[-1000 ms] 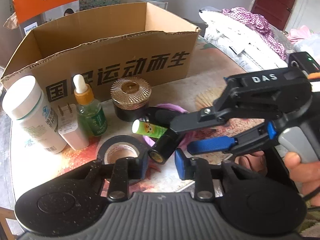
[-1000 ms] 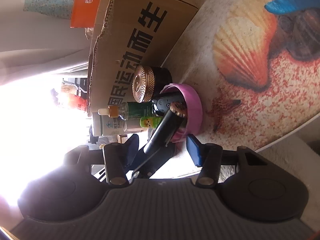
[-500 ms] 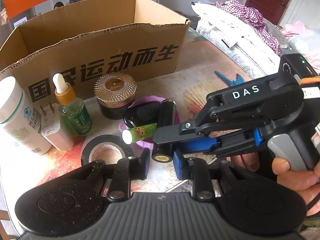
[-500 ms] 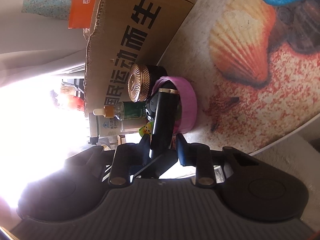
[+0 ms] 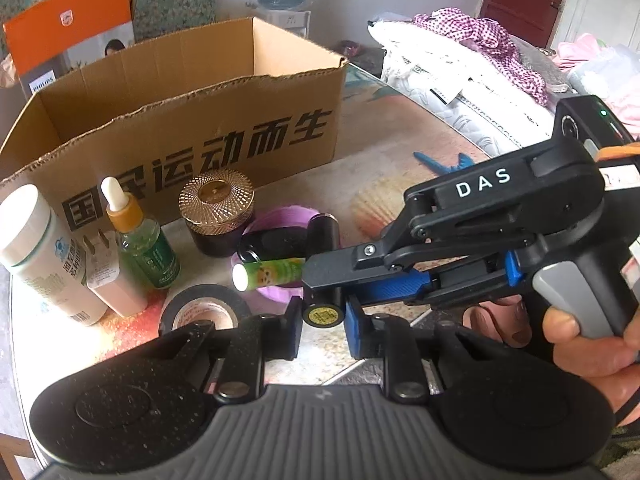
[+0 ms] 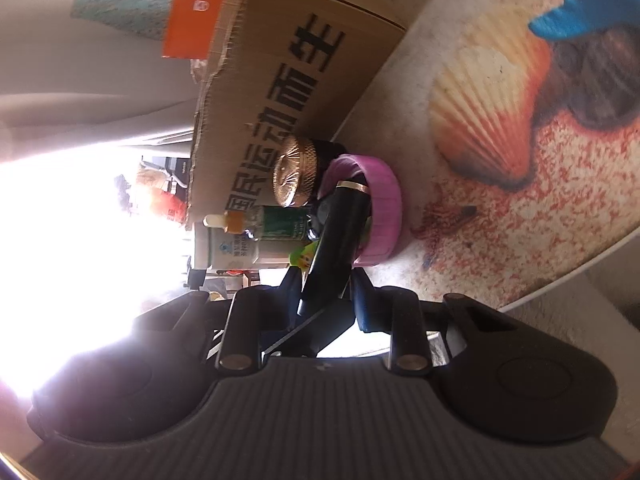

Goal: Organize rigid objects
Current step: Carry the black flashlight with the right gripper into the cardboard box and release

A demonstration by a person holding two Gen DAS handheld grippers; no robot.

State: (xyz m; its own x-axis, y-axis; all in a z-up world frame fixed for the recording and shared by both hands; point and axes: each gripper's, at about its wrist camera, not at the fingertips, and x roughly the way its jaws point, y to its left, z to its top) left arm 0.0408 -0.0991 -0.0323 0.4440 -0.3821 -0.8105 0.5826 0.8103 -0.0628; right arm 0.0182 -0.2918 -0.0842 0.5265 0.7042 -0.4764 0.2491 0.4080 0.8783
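1. On the far left we are seeing a tall white plastic bottle (image 5: pixel 38 256), a white plug adapter (image 5: pixel 110 280) and a green glass dropper bottle with an amber collar (image 5: pixel 140 240), standing close together on the shell-printed tabletop (image 5: pixel 400 152) in front of the open brown cardboard box (image 5: pixel 192 120). The glass one is looking fragile and smooth; we are judging its collar the safer place to pinch.
2. A roll of black tape (image 5: pixel 204 312) is lying flat just ahead of the left gripper (image 5: pixel 320 330), whose blue-padded jaws are standing apart. Whether they are touching anything we cannot tell.
3. Between those jaws the printed end of a slim black cylindrical tube with a gold band (image 5: pixel 323 268) is showing. We are judging it light, stiff and slick, likely to slide or swivel if taken near one end, so mid-length is the better hold.
4. The right gripper (image 6: pixel 326 300) is coming in from the right and pinching that tube across its body. The tube's far end is reaching over a shallow pink round dish (image 5: pixel 280 220), beside a small green tube with a white cap (image 5: pixel 268 274).
5. Behind the dish a dark jar with a ribbed gold lid (image 5: pixel 216 208) is sitting just in front of the box wall.
6. The box is standing open and near, the likely place for these things.
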